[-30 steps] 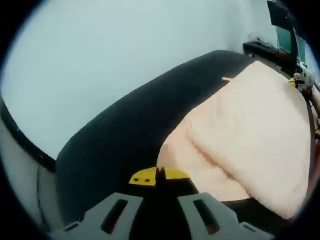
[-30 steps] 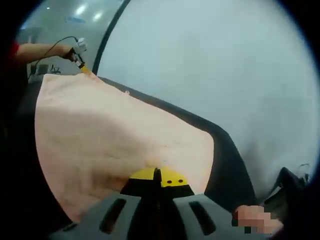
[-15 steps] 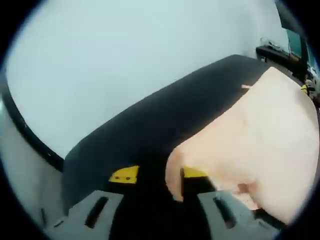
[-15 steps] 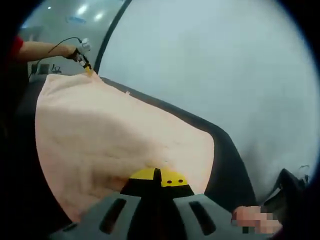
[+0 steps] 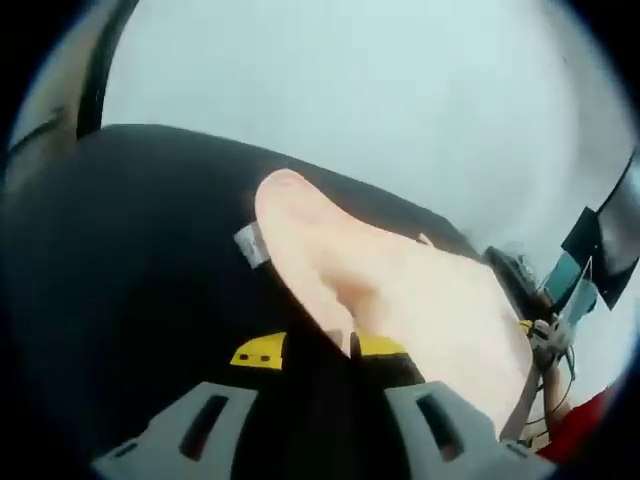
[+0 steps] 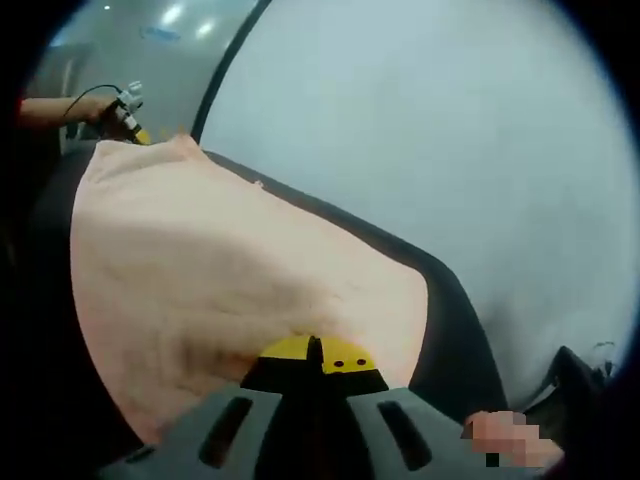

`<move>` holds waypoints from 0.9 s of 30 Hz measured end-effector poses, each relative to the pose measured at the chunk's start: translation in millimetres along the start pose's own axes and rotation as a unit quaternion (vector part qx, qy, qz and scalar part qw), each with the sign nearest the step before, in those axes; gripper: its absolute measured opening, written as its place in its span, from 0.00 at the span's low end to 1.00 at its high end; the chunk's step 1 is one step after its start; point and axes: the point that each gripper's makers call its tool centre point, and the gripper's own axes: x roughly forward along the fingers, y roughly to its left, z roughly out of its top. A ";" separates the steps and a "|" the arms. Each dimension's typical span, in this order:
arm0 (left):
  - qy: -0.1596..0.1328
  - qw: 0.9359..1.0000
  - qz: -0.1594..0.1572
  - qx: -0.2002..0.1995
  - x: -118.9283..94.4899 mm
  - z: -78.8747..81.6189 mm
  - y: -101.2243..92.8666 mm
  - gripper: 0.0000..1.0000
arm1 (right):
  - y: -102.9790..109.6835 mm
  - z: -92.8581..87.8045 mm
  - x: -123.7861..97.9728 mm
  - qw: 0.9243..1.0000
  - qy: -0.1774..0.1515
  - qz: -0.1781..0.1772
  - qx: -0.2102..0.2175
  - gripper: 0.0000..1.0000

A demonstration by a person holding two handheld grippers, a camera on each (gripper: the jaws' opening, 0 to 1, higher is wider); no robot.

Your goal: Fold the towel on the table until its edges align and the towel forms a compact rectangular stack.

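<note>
Your towel [image 6: 230,290] is pale peach and fluffy, spread across the dark table [image 6: 455,320]. In the left gripper view one corner of the towel [image 5: 400,300] is lifted off the table, pinched between that gripper's yellow-tipped jaws, the cloth sloping away. The rest lies mostly flat, softly creased.

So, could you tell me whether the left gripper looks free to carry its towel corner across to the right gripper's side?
Probably yes. The left gripper is shut on the towel with its corner lifted off the black table, and nothing stands on the towel between it and the right gripper.
</note>
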 end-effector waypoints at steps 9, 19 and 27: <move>-0.015 0.997 -0.049 -0.049 15.5 -0.3 -7.4 0.06 | 0.0 0.4 0.5 1.000 -0.003 -0.001 -0.009 0.00; -0.016 1.000 -0.009 0.021 -19.8 31.6 22.5 0.05 | 0.5 0.5 0.4 1.000 -0.003 0.002 -0.005 0.00; 0.028 0.998 0.015 0.045 -49.1 48.3 56.4 0.05 | -0.1 0.2 1.0 1.000 -0.004 0.005 -0.003 0.00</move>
